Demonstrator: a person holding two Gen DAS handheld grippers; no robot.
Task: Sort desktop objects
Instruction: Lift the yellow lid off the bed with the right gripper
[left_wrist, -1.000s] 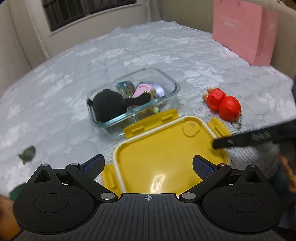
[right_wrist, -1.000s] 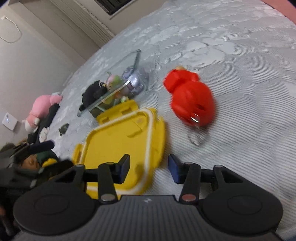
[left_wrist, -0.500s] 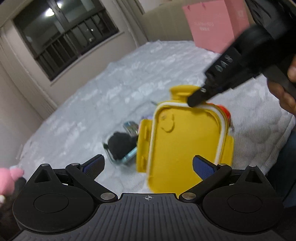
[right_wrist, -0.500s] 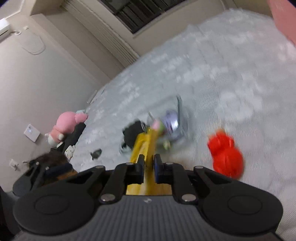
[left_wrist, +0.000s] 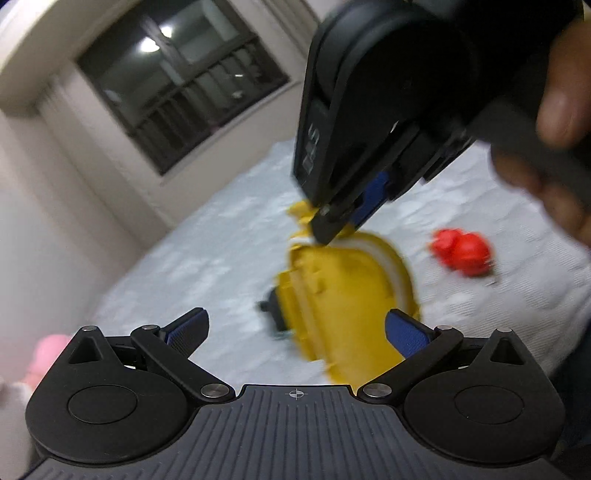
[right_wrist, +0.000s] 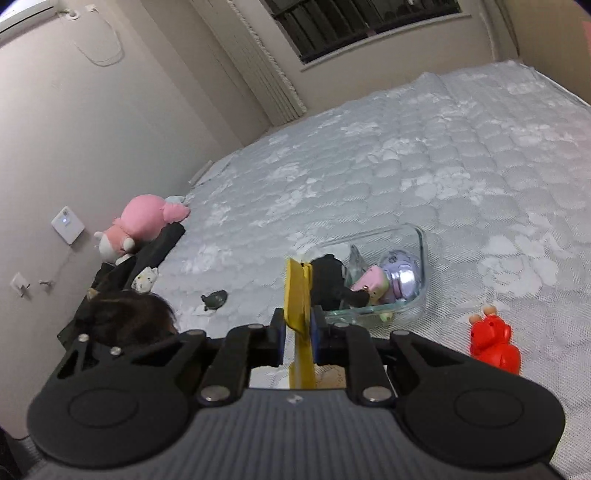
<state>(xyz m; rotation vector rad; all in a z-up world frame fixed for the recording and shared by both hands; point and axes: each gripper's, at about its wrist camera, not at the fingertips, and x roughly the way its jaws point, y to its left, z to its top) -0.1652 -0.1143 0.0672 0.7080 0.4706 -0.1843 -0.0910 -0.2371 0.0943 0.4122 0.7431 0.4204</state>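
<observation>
The right gripper (right_wrist: 297, 341) now pinches the edge of the yellow plastic container lid with white seal (right_wrist: 297, 295); a second ago that lid lay flat on the white quilted bedspread (right_wrist: 461, 155) under spread jaws, and now it hangs edge-on, clear of the cloth. The log hints the jaws are easing open slightly, yet the pads still press the lid. Judged from this, the lid is on its way to the clear glass rectangular container (right_wrist: 419, 266) just beyond the jaws, already holding a black plush and small pastel items.

The left gripper (left_wrist: 295, 332) stands spread and empty, with the lid hanging in front of it.

A red toy keychain figure (right_wrist: 493, 341) lies right of the right jaws, outside the container; closing now would leave it unsorted. A small dark turtle-shaped toy (right_wrist: 214, 299) sits to their left, and a pink plush toy (right_wrist: 144, 221) farther left.
</observation>
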